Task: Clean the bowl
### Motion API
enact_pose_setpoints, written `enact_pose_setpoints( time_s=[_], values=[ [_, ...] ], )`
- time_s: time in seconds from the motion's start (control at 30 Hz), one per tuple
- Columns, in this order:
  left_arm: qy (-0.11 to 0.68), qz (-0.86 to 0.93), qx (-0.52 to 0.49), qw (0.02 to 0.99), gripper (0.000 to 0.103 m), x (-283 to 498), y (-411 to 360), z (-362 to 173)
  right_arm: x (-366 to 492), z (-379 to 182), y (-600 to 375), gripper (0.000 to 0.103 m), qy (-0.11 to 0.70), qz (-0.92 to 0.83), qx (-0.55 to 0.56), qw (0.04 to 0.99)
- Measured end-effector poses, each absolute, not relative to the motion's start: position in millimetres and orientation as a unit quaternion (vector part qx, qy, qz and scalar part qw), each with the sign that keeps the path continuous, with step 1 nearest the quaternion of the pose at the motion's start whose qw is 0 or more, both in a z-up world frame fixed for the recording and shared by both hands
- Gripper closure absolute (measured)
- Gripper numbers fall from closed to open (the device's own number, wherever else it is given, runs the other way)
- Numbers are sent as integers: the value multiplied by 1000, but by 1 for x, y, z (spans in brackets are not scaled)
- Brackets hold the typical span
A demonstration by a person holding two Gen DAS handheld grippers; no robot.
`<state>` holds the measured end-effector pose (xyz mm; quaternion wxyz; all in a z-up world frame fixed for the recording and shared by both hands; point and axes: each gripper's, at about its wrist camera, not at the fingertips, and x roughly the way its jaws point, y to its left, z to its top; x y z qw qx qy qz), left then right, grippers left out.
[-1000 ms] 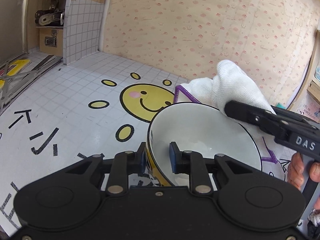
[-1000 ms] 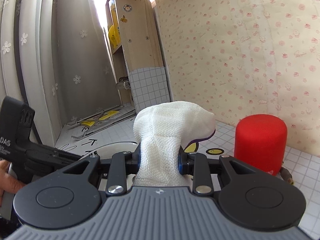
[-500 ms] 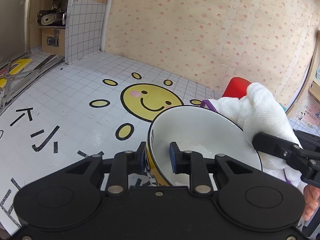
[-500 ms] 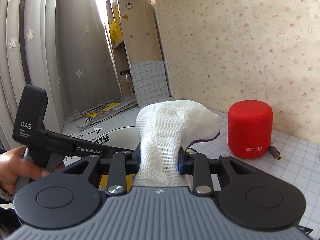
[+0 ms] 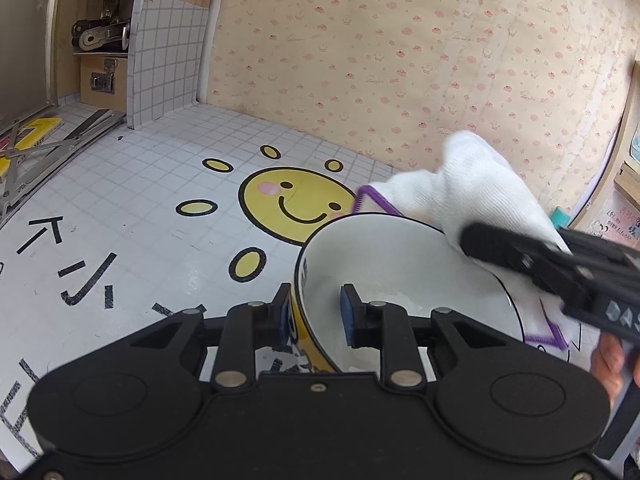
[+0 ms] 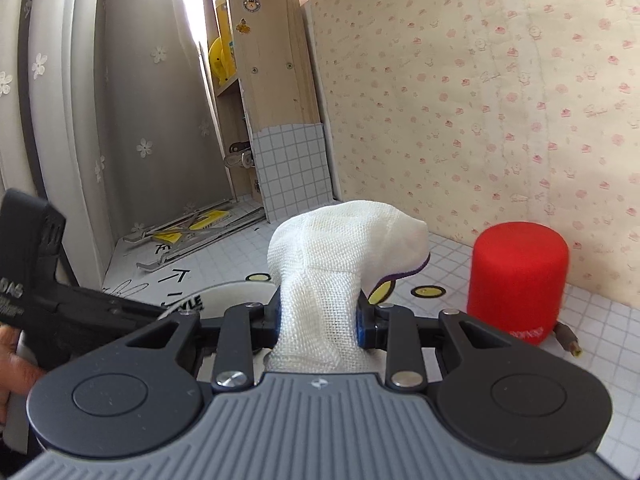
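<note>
Tiled bench point(image 5: 132, 208) with sun-face print; bowl point(image 5: 400, 280), white inside with a yellow outside, sits at its 5 o'clock in the left wrist view. White cloth point(image 6: 336, 264) drapes over the bowl rim at 2 o'clock. Red speaker point(image 6: 520, 280) at 3 o'clock. Left tongs point(image 5: 316, 316) pinch the bowl wall; right tongs point(image 6: 318, 320) pinch the cloth.

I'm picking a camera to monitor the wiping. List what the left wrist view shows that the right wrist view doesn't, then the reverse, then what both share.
Left wrist only: the bowl's white inside, the left gripper clamped on its rim, and the smiley sun on the table.
Right wrist only: the red speaker, the curtain, and the right gripper pinching the cloth.
Both: the bowl and the white cloth.
</note>
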<state>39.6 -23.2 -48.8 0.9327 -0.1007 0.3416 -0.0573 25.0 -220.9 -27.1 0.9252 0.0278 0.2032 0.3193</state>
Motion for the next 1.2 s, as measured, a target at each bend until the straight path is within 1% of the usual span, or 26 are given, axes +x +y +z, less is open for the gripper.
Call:
enact_pose_setpoints(
  time_s=[0.2, 0.37, 0.6, 0.73, 0.9, 1.03, 1.1, 1.2],
  values=[
    [347, -65, -92, 931, 74, 43, -22, -47, 15, -41, -240, 70, 193, 334, 72, 920],
    [337, -94, -46, 936, 75, 50, -20, -39, 17, -43, -242, 69, 189, 340, 80, 918],
    [347, -166, 29, 922, 73, 64, -24, -35, 17, -43, -243, 69, 189, 341, 86, 917],
    [347, -199, 45, 915, 69, 72, -26, -34, 16, -44, -243, 69, 189, 341, 84, 917],
    [359, -195, -15, 912, 71, 77, -15, -38, 16, -44, -243, 66, 190, 338, 83, 918],
    [356, -154, -48, 921, 71, 70, -17, -44, 18, -44, -243, 66, 189, 337, 84, 919],
    [365, -126, -97, 917, 71, 69, -13, -47, 19, -43, -240, 66, 189, 335, 76, 920],
    [361, -93, -119, 920, 71, 65, -14, -49, 26, -40, -234, 66, 195, 331, 61, 921]
  ],
)
